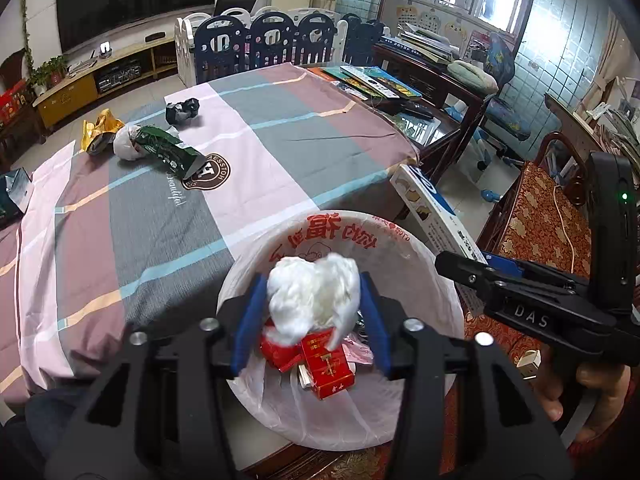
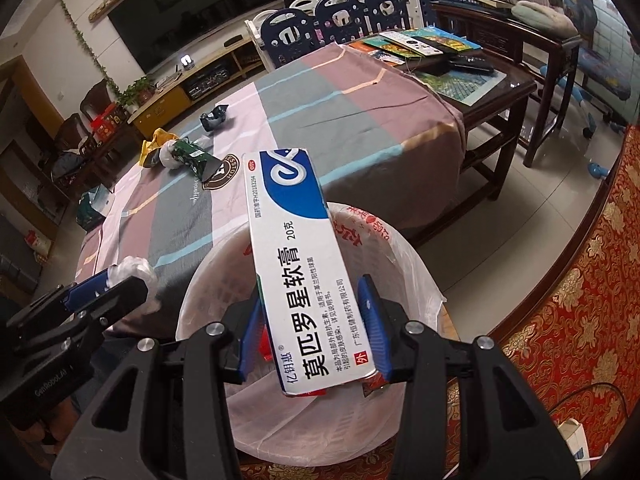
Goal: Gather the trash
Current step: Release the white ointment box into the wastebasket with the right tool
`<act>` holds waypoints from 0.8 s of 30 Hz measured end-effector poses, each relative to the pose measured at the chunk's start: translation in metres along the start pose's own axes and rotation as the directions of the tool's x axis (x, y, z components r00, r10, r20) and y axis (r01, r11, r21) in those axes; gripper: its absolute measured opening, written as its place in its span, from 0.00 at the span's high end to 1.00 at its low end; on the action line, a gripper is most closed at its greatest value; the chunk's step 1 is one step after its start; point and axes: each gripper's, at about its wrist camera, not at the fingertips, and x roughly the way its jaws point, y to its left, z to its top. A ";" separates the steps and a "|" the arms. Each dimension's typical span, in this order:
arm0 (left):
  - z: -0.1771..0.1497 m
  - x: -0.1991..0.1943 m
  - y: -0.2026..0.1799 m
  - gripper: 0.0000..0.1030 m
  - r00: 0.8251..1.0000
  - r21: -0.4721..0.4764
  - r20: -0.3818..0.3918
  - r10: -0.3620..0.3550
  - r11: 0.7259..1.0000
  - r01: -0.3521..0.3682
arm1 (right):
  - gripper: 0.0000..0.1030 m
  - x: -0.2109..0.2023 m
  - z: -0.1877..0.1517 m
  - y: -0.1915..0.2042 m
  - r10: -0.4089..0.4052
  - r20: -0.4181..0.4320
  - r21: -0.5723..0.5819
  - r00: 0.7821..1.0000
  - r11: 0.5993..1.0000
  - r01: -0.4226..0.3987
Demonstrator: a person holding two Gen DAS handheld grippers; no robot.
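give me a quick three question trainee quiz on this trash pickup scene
1. True or false: the right tool holds a blue and white medicine box over the lined bin.
2. What sits between the fingers of the left tool? A) a white wad B) a green packet C) a yellow bag
3. What colour are the cartons lying in the bin?

Key: 1 true; 2 A; 3 red.
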 end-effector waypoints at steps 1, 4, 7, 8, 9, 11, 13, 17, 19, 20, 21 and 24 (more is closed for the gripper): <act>0.000 0.000 0.000 0.44 1.000 -0.001 0.002 -0.001 1.000 0.001 | 0.55 0.000 0.000 -0.001 -0.001 0.000 0.004 1.000 1.000 0.001; 0.001 0.001 0.000 0.40 1.000 -0.001 0.000 -0.008 1.000 0.008 | 0.53 0.000 0.000 0.000 0.002 0.000 0.008 1.000 1.000 -0.002; 0.000 0.001 0.001 0.32 1.000 -0.005 0.000 -0.005 1.000 0.005 | 0.49 0.000 0.000 0.000 0.000 0.002 0.012 1.000 1.000 0.000; 0.001 0.001 0.002 0.29 1.000 -0.007 0.000 -0.006 1.000 0.006 | 0.49 0.000 0.001 -0.001 0.001 0.002 0.014 1.000 1.000 -0.001; 0.001 0.001 0.003 0.26 1.000 -0.009 0.000 -0.006 1.000 0.006 | 0.49 0.000 0.001 0.000 -0.001 0.003 0.014 1.000 1.000 0.001; 0.001 0.001 0.004 0.21 1.000 -0.017 0.002 -0.005 1.000 0.005 | 0.49 0.000 0.002 0.000 -0.006 0.004 0.015 1.000 1.000 0.006; 0.001 0.001 0.007 0.19 1.000 -0.029 0.004 -0.001 1.000 0.001 | 0.49 0.001 0.003 0.000 -0.007 0.004 0.017 1.000 1.000 0.007; 0.001 0.000 0.021 0.15 0.997 -0.064 0.025 0.072 0.995 -0.070 | 0.48 0.002 0.003 0.001 -0.008 0.000 0.016 1.000 1.000 0.008; 0.002 0.000 0.035 0.15 0.989 -0.095 0.035 0.142 0.986 -0.138 | 0.48 0.007 0.005 0.004 -0.009 -0.009 0.012 1.000 1.000 0.009; 0.004 0.000 0.042 0.15 0.984 -0.110 0.038 0.174 0.979 -0.169 | 0.48 0.010 0.007 0.007 -0.008 -0.014 0.010 1.000 1.000 0.008; 0.006 -0.001 0.053 0.15 0.976 -0.132 0.042 0.214 0.969 -0.207 | 0.48 0.015 0.009 0.010 -0.002 -0.020 0.006 1.000 1.000 0.002; 0.014 -0.005 0.089 0.15 0.952 -0.197 0.054 0.301 0.938 -0.286 | 0.48 0.032 0.022 0.028 0.017 -0.036 -0.027 0.999 0.999 -0.018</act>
